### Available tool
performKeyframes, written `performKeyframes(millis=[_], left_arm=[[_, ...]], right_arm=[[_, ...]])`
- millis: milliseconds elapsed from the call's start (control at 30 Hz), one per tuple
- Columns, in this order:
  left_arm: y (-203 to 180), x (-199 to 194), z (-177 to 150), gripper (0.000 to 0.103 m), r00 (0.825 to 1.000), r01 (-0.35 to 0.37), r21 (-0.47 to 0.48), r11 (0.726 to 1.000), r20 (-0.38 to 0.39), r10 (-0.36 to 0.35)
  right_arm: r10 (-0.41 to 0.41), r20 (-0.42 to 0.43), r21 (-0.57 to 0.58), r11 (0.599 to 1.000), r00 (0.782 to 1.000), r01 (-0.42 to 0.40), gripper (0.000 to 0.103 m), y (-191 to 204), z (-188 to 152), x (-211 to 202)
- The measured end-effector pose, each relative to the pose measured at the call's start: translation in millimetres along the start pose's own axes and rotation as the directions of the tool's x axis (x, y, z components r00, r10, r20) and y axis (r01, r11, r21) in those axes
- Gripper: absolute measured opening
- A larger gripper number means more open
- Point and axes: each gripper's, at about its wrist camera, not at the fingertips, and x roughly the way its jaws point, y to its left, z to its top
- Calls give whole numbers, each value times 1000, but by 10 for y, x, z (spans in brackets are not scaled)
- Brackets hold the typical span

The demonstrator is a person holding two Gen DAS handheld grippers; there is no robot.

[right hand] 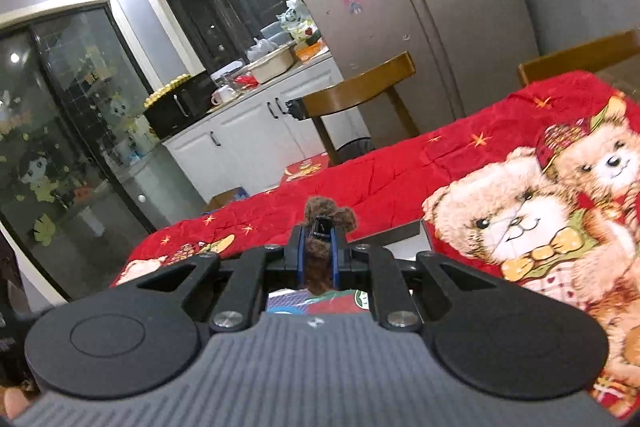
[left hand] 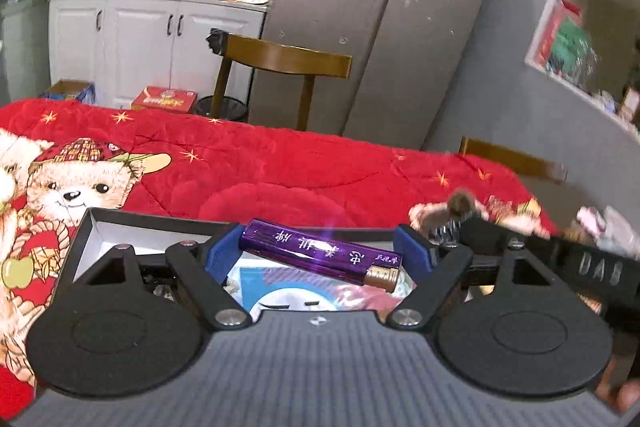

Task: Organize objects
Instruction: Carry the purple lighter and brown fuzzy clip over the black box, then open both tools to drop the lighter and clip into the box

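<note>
Left gripper held a purple lighter crosswise between its 2 blue pads. The lighter's plain end pressed against the left pad; its gold cap pointed toward the right pad and slightly down, so it sat tilted. Whether the gold end actually touched the right pad, I couldn't tell. Jaws were wide apart, spaced about the lighter's length.

Below and just ahead of those fingers sat a black box with a white inner wall, resting on the red bear-print blanket. Colourful printed cards lay in the box directly under the lighter.

Right gripper was clenched on a brown fuzzy toy. The toy was pinched narrow between the fingers, and its top stuck out past the fingertips. A small black clip-like piece sat on it at the tips. The box's edge showed just right of and ahead of the fingers, with cards under them.

In the left wrist view, the right gripper and the toy were blurred, just right of the left fingers.

A wooden chair and a fridge stood beyond the blanket.
</note>
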Motion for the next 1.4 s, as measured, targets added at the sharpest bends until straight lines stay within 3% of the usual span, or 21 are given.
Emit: performKeyframes(millis=[233, 367, 1200, 1400], left_arm=[[46, 244, -85, 85, 999, -29, 15, 999, -29, 29], [70, 373, -138, 85, 997, -48, 25, 999, -63, 49], [162, 525, -179, 85, 993, -48, 18, 999, -108, 49], [196, 570, -178, 85, 990, -51, 2, 999, -135, 51]], right_arm=[[-79, -55, -67, 995, 995, 75, 15, -128, -165, 235], [-58, -107, -9, 998, 993, 57, 15, -283, -215, 339], [-53, -97, -37, 998, 994, 49, 15, -253, -230, 325], [-44, -101, -30, 999, 994, 41, 21, -268, -223, 333]])
